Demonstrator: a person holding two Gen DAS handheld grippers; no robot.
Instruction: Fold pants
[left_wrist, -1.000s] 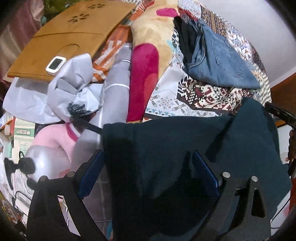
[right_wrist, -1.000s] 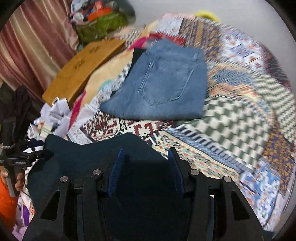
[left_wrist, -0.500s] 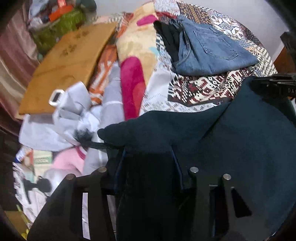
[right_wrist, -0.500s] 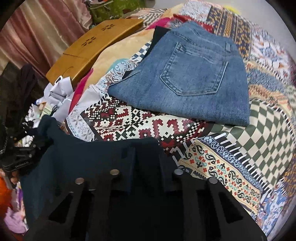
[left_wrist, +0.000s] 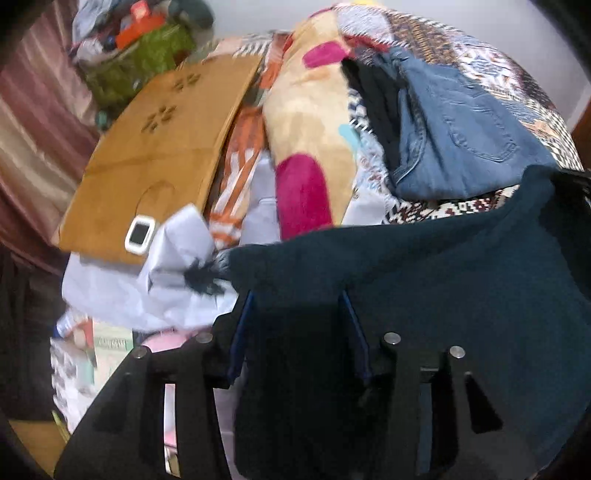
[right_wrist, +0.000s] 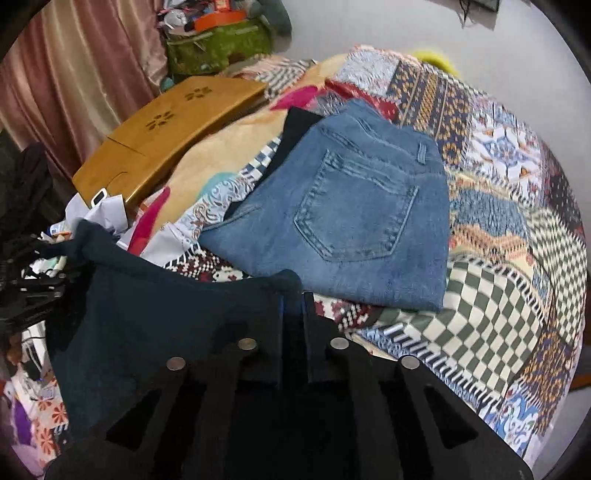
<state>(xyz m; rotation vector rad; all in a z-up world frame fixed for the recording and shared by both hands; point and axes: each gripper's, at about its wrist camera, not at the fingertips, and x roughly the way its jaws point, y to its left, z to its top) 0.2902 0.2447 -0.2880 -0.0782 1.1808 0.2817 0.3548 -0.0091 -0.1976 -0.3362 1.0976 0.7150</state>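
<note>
The dark teal pants (left_wrist: 461, 295) hang in the air between the two grippers, above the near edge of the bed (right_wrist: 495, 306), and the way they are held points to a spread-out carry rather than a fold in progress. The left gripper (left_wrist: 297, 325) pinches one top corner of the cloth: its blue-padded fingers (left_wrist: 240, 332) stand fairly wide apart, yet a thick bunch of fabric fills the whole gap, so the wide stance looks like the result of gripping a bunched waistband, not of letting go. The right gripper (right_wrist: 293, 328) is clenched much tighter on the other corner, its fingers nearly together with only a thin pleat of cloth between them. Held at two corners this way, the top edge runs taut from one gripper to the other and the rest drapes down freely, which lets gravity pull out wrinkles before the garment is laid flat. A pair of blue jeans (right_wrist: 351, 218) already lies folded on the patterned bedspread just beyond, pocket up, on top of something black, so that spot seems to serve as the finished pile. The wooden lap tray (left_wrist: 159, 155) and crumpled white paper (left_wrist: 173, 258) crowd the left side, leaving the checked stretch of bedspread to the right as the likeliest laying area.
</note>
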